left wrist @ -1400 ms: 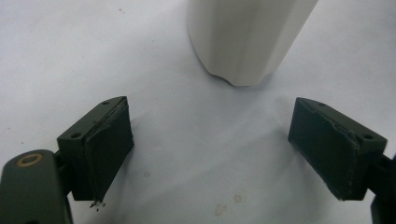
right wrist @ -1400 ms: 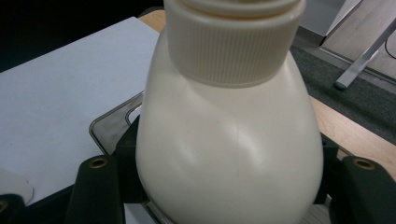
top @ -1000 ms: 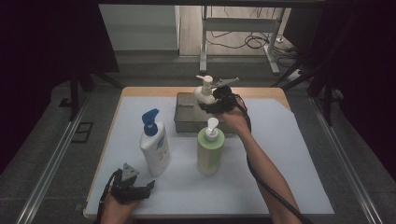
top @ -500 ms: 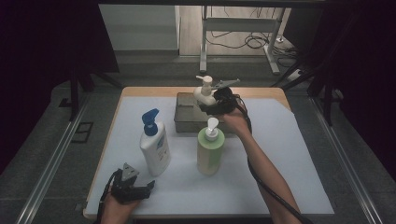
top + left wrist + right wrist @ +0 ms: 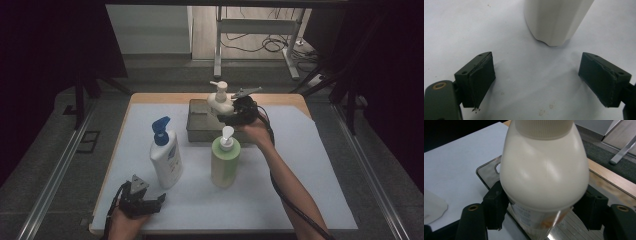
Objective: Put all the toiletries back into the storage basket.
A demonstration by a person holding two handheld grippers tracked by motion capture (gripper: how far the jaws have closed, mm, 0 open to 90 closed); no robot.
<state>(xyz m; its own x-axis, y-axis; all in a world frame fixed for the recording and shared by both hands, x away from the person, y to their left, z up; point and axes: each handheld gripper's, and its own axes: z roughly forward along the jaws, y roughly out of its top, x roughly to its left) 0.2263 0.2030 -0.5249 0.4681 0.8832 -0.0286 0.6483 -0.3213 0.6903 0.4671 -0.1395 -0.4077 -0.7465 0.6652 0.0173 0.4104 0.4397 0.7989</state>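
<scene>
**Operator:** Report the current step.

**Me:** I judge it to be placement of the cream pump bottle (image 5: 544,177) in the metal tray (image 5: 196,125). My right gripper (image 5: 235,114) has its two pads pinching the bottle's body from both sides, below the shoulder. In the right gripper view the bottle's base hangs over the tray's ribbed floor, near the tray's corner; whether it touches the floor I cannot tell.

**Operator:** Left side?

**Me:** My left gripper (image 5: 141,204) rests at the near left edge of the white mat (image 5: 310,185) with its jaws spread wide and nothing between them. The base of the white bottle with the blue pump (image 5: 165,159) stands just ahead of it.

**Operator:** Requirement for the next move?

**Me:** Lower the bottle upright until its base sits flat inside the tray, clear of the rim. Then release the pads and withdraw without catching the pump head.

**Operator:** Inventory count.

**Me:** Three pump bottles: one cream, held at the tray; one white with a blue pump; one pale green bottle (image 5: 225,161) standing near the tray. One tray. One mat. Two grippers.
</scene>
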